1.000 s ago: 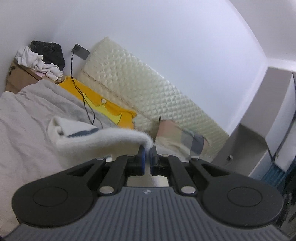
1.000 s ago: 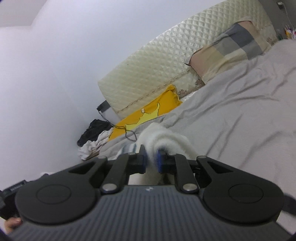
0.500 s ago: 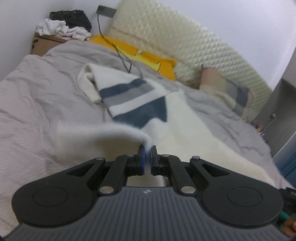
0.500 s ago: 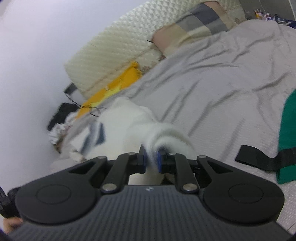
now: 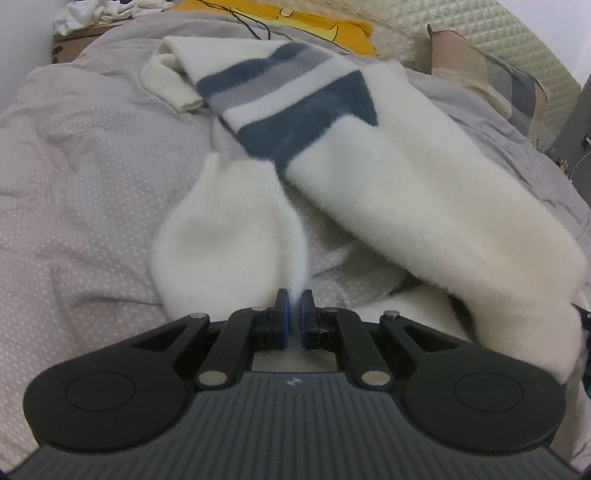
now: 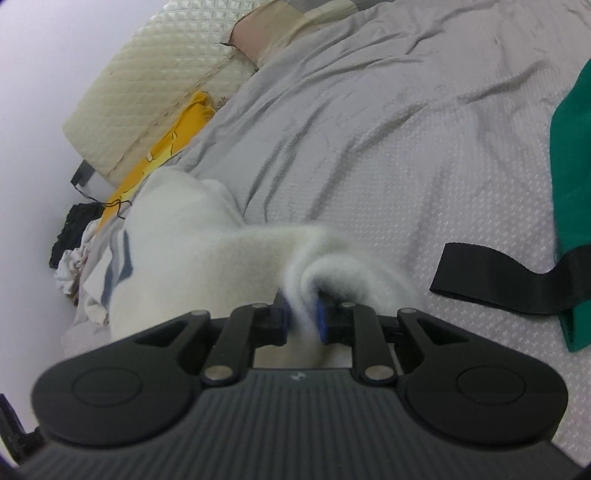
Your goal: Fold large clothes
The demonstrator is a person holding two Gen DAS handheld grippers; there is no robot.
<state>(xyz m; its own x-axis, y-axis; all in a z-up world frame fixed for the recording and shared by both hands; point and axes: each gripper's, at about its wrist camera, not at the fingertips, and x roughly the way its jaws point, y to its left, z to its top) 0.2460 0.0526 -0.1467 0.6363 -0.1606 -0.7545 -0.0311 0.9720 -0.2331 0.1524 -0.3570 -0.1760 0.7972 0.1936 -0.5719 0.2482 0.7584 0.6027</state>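
Nearest the left camera, left gripper [image 5: 294,312], black with blue pads, clenched on a thin fold of fluffy white sweater [image 5: 406,177]. Just beyond, a rounded, ribbed sleeve cuff [image 5: 225,236] resting on the bed. Further out, the sweater body stretched diagonally over the grey dotted duvet [image 5: 74,166], soft and fuzzy, banded in navy and grey near its far end. On the other side, right gripper [image 6: 303,317] with jaws opening, a twisted tuft of the same white sweater [image 6: 207,258] between the blue pads. Beside it, a flat black strap [image 6: 491,277] and a green cloth [image 6: 572,184] on the wrinkled duvet. Farthest, a yellow pillow [image 5: 314,22], a patchwork pillow [image 5: 491,74] and a cream quilted headboard [image 6: 147,92].
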